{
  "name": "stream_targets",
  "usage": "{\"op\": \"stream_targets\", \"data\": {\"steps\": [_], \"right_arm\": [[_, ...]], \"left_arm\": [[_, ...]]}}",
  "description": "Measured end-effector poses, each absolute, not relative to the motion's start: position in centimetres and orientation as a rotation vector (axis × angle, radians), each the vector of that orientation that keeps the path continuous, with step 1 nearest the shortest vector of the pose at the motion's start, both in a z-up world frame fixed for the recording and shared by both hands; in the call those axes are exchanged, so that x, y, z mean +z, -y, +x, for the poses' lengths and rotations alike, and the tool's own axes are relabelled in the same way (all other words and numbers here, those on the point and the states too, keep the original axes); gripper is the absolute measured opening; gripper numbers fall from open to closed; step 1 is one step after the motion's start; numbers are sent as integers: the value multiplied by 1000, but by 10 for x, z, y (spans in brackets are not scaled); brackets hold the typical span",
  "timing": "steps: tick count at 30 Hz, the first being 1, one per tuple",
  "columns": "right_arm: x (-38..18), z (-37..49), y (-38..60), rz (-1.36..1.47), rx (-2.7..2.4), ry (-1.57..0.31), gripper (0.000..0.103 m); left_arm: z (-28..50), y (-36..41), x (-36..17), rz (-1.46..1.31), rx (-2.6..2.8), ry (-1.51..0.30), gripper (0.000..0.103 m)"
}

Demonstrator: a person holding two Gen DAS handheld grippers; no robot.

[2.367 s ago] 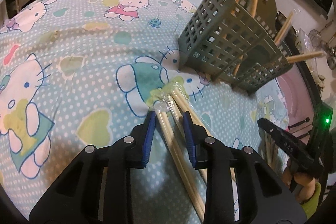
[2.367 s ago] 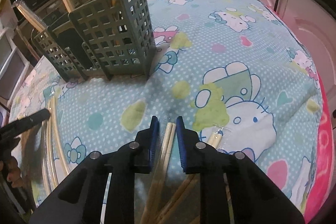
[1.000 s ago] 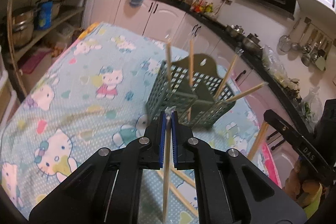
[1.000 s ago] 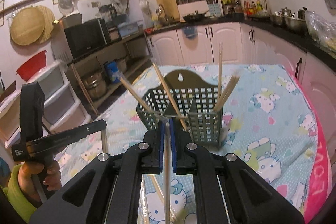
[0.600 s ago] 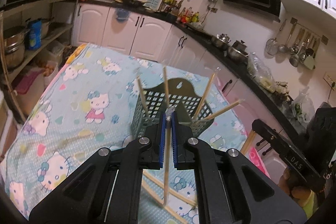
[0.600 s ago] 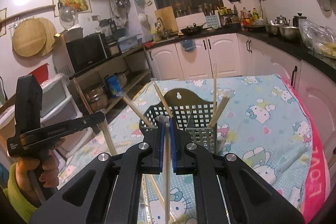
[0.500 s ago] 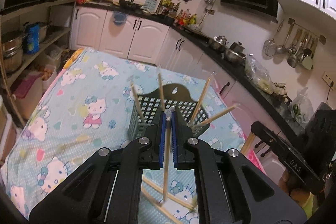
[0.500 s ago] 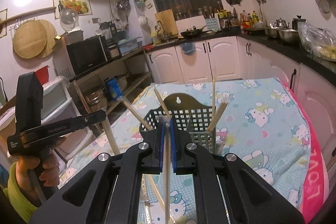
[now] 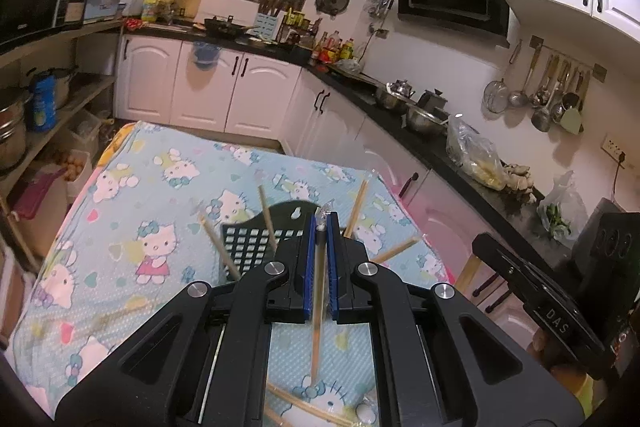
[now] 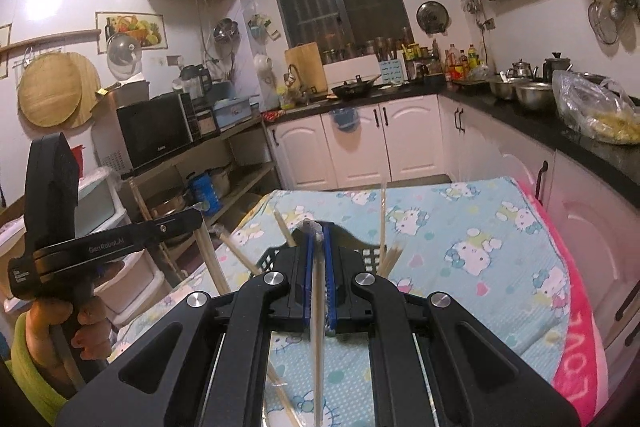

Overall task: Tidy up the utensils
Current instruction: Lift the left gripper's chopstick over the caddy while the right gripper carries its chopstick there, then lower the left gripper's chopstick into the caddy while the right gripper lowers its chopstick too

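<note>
While a wrapped chopstick [image 9: 319, 291] is pinched in each closed gripper [image 9: 320, 227] [image 10: 316, 235], the basket [image 9: 256, 239] at 12 o'clock could be missed if either slips.

You have pale wooden chopsticks [image 9: 318, 303] in clear glossy film, a matt plastic basket [image 9: 250, 241], a printed cloth [image 9: 160, 187].

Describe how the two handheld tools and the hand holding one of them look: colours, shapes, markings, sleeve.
Both are black plastic. The left tool and right tool have angular linkage arms with silver pivot bolts and blue ribbed pads. The handles carry white lettering, DAS and GenRobot.AI. The bare hand wears a yellow-green sleeve. No cables are visible.
</note>
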State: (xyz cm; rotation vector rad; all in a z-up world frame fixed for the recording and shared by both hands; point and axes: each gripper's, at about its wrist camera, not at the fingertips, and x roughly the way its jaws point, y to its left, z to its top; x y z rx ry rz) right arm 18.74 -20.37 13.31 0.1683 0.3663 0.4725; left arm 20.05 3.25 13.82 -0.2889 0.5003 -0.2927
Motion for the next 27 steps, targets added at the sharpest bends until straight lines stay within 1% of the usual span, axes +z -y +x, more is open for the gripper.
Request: {"op": "stream_targets", "data": {"steps": [11,21,27], "right_arm": [[158,208,206,163,456,-312,6],[185,227,201,158,454,-243,6],[200,239,192,145,450,-198,6]], "left_arm": [[220,-34,165,-288,-280,-453,1],[235,-49,194,-281,-220,-367,1],[241,-59,204,-268,-164,-321,1]]}}
